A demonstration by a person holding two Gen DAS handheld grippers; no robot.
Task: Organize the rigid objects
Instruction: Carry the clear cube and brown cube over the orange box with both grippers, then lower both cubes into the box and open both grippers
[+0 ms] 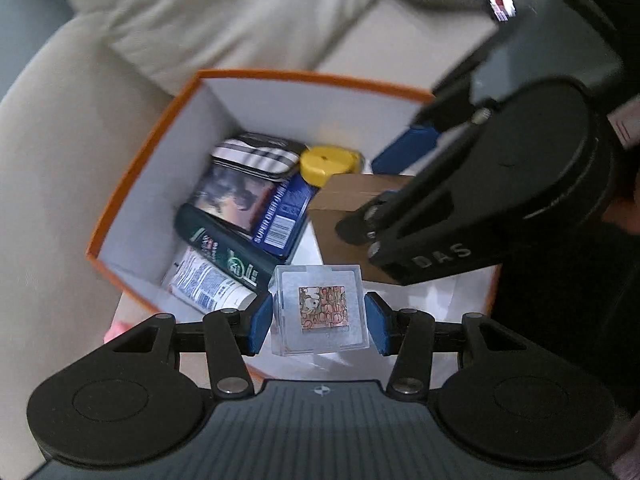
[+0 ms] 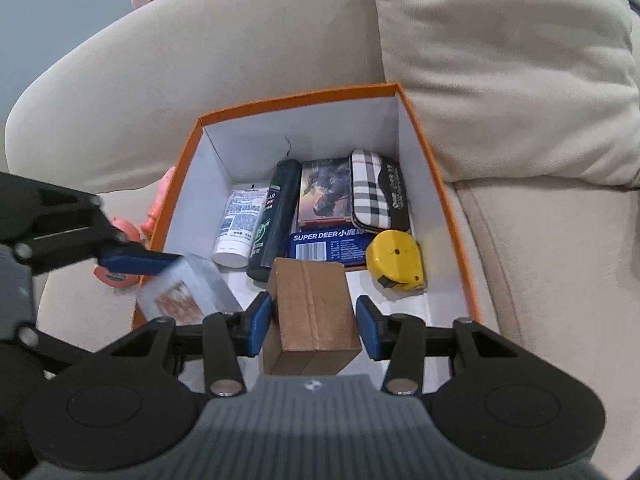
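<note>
Got both hands loaded over the orange box (image 2: 424, 144) on the couch (image 2: 520, 80). My left gripper (image 1: 319, 320) is clamped on the clear case (image 1: 319, 310), my right gripper (image 2: 310, 326) on the brown carton (image 2: 314, 312), both pointing down so they can drop into the free white floor at the near end. The far end's already packed: tube (image 2: 240, 224), green bottle (image 2: 276, 216), tin (image 2: 328, 246), tape measure (image 2: 394, 260). Grippers crowd each other, so I'd guess one goes in first.
</note>
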